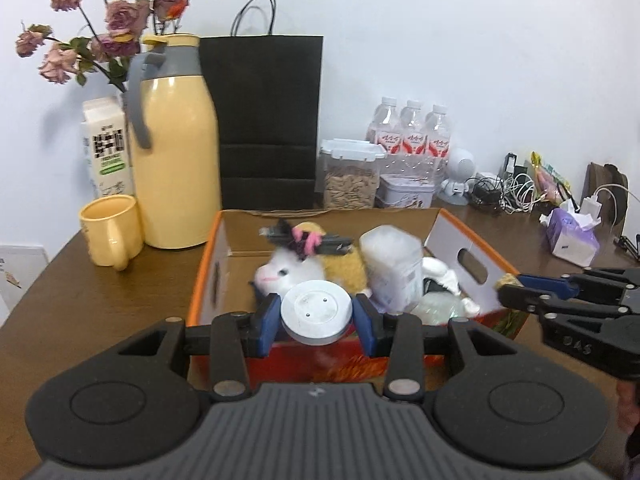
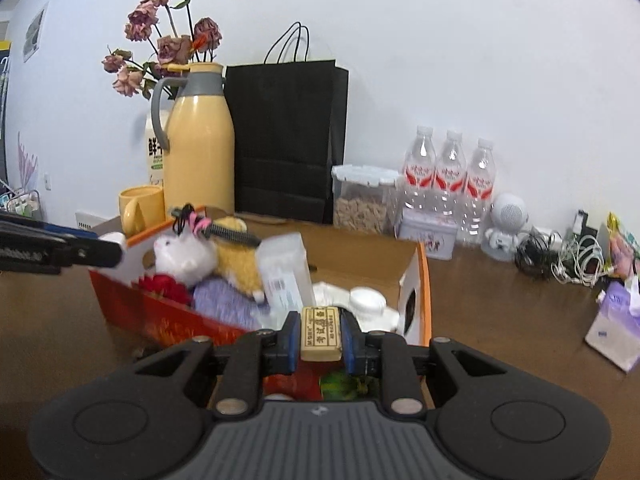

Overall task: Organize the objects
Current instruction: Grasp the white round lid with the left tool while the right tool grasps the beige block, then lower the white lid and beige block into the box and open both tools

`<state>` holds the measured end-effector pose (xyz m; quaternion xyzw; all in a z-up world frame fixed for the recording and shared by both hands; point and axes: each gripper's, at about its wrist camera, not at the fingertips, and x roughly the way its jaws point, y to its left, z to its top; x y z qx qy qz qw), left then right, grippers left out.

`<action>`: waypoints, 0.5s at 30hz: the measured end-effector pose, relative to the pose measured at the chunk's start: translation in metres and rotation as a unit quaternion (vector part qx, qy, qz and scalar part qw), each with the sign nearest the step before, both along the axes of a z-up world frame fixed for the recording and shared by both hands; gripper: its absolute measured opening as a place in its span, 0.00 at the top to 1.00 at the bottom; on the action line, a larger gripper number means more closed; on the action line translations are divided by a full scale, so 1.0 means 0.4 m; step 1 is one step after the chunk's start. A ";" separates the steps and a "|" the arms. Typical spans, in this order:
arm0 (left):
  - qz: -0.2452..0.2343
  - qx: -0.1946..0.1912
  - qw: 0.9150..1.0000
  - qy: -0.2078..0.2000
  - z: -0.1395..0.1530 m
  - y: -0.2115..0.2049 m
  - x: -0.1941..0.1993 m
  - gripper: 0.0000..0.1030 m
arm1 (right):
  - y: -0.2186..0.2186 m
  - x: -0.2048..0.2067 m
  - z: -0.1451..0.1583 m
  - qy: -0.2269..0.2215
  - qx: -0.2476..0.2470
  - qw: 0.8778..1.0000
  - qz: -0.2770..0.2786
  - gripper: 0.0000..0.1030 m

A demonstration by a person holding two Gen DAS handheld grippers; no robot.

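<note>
An open cardboard box (image 1: 474, 264) (image 2: 420, 280) with orange edges sits on the brown table. In it lie a white and yellow plush toy (image 1: 296, 272) (image 2: 188, 258), a black hair comb (image 1: 316, 240) (image 2: 232, 234), a clear plastic box (image 1: 394, 264) (image 2: 284, 276) and white items. My left gripper (image 1: 316, 314) is shut on a white round disc (image 1: 316, 310) over the box's near edge. My right gripper (image 2: 320, 334) is shut on a small beige block with printed characters (image 2: 321, 334) above the box's near wall. It also shows at the right of the left wrist view (image 1: 508, 284).
Behind the box stand a yellow thermos jug (image 1: 172, 144), a yellow mug (image 1: 110, 232), a milk carton (image 1: 106, 144), a black paper bag (image 1: 266, 120), dried roses, a seed container (image 1: 350, 178), three water bottles (image 1: 412, 132), a tin, cables and a tissue pack (image 1: 572, 236).
</note>
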<state>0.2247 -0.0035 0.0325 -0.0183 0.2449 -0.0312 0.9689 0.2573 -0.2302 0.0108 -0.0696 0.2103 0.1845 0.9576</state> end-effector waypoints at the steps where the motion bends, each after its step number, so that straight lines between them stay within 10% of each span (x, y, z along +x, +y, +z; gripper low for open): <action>1: -0.001 -0.003 1.000 0.000 0.000 -0.008 0.013 0.61 | 0.005 0.010 0.004 -0.002 0.000 1.000 -0.001 0.81; 15: 0.014 0.009 1.000 0.013 -0.044 -0.073 0.147 0.61 | 0.049 0.154 -0.020 0.016 0.001 1.000 -0.019 0.81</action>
